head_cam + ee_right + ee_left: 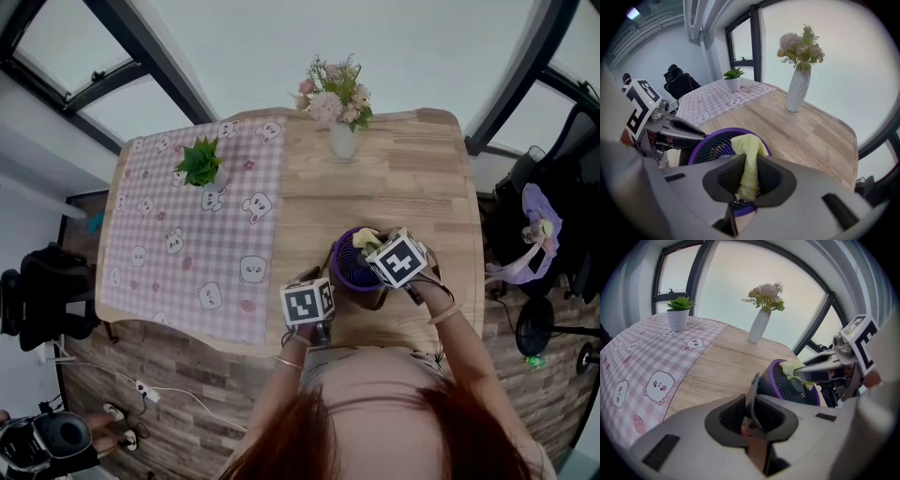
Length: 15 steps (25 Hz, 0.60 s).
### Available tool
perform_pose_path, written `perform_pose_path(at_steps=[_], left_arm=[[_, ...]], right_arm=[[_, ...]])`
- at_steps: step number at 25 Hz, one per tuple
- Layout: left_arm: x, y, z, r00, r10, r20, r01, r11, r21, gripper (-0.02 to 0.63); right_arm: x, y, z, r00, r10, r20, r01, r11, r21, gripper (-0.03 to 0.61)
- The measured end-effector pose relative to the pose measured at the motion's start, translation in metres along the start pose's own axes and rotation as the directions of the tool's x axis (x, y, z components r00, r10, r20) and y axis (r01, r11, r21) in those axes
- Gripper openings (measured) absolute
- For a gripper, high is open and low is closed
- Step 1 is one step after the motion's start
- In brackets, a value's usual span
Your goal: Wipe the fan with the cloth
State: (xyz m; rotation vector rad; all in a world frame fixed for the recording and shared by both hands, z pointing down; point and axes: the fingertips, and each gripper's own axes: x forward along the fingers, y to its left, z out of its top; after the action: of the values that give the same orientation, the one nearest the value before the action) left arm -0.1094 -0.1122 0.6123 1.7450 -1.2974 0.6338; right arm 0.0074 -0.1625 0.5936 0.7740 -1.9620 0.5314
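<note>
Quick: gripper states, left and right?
Left gripper: shut on a thin dark part of the fan.
Right gripper: shut on the cloth, against the fan.

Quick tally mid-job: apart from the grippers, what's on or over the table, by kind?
fan: 1
cloth: 1
vase of flowers: 1
potted plant: 1
checked tablecloth: 1
Total: 5

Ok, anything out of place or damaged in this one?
Nothing stands out. The left tool grips the fan by a thin dark edge, the right tool holds the cloth against its grille; the vase and potted plant stand upright, and nothing is spilled.
</note>
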Motion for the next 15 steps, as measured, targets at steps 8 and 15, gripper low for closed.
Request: perform_pose_path(at_steps=[8,15], left_arm=[[-0.002,-0.001,0.002,1.0,0.014,0.016,-0.014,1.0,0.002,0.058],[-0.002,-0.002,0.001,1.0,0.022,0.02,-0.022,1.0,-0.002,0.058]], right_arm=[[-0.006,0.003,-0.015,0.999,-0.031,-0.023,0.03,0.999,-0.025,0.06],[-0.014,0.011,-0.026,0.998,-0.041,-0.041,0.04,0.999,-0.028,0.06]])
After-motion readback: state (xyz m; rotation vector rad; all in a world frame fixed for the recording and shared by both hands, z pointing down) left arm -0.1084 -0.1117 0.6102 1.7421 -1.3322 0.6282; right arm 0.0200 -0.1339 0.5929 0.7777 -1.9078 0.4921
